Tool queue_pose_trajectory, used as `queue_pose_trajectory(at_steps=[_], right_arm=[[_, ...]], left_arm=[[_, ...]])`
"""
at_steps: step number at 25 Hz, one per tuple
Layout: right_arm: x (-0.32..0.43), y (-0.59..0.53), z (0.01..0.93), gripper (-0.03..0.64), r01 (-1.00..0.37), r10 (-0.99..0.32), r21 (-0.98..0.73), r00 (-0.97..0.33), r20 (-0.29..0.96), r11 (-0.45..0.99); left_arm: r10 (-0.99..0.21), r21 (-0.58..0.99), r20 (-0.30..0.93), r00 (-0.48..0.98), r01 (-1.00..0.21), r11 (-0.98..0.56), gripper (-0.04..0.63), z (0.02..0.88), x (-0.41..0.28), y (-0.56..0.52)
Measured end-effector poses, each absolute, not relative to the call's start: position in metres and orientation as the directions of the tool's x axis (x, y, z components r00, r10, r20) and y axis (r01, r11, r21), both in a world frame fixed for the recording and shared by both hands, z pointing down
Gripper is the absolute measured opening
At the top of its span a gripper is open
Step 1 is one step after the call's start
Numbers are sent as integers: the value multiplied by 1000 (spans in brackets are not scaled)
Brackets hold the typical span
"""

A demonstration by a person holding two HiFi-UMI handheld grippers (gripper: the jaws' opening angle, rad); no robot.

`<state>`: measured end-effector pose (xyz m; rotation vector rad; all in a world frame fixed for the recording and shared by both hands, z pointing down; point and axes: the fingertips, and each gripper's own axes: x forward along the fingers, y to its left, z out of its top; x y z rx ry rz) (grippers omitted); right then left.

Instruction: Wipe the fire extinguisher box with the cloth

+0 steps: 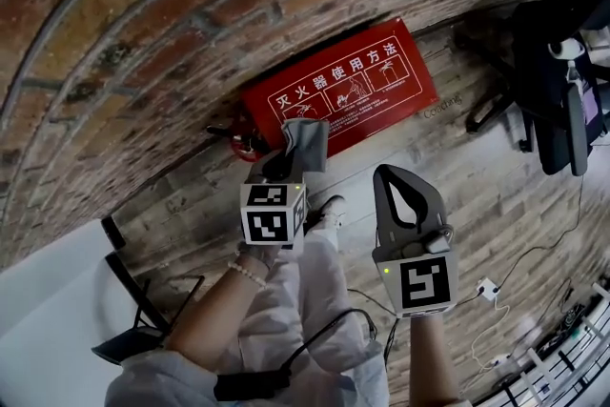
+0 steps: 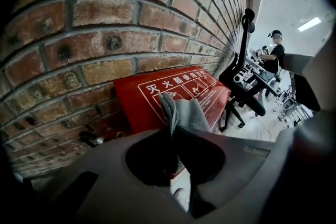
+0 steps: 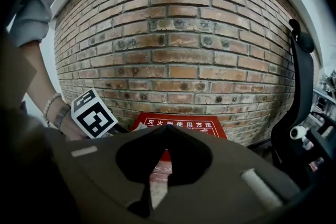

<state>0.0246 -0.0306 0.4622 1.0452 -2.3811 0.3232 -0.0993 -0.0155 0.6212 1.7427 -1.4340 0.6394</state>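
The head view puts your left gripper (image 1: 291, 153), pinching the cloth (image 1: 307, 138), near the box (image 1: 381, 81) by the far wall; its own view confirms that grip, with the wiping seemingly all still ahead; your right gripper (image 3: 167, 126), in its view, is closed on nothing.

Soft grey cloth (image 2: 185, 114), smooth glossy red box (image 1: 355, 87), rough matt brick wall (image 3: 173, 50), matt dark plastic hand-held gripper (image 3: 167, 127)

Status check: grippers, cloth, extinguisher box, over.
Left gripper shut on grey cloth. Right gripper shut, empty. Cloth held before red fire extinguisher box, contact unclear. Nothing between them; office chair beside box.
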Motion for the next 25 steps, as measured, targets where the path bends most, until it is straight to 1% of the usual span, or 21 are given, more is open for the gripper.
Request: queue_pose_trajectory(at_steps=[4,10,19,22,25], right_arm=[[19,-32,463,11,-729,-606,-13,-579,545,684],[13,-31,465,11,-717,-595,-14,-589,546,697],[11,-32,464,11,-719,-595,-12,-585,551,695],[15,-33,452,11,-733,-609,-12,-575,546,681],[21,-35,433,11,-747,-629,-2,-562,538,665]], left_arm=[[-578,233,785,224,-971,-59,14,621,-109,-8],[-573,243,798,188,-970,20,12,622,-125,6],[-581,241,793,184,-970,21,12,617,-129,6],[-605,242,771,199,-970,-11,12,594,-128,3],[-638,242,734,234,-967,-76,12,554,-124,-2]])
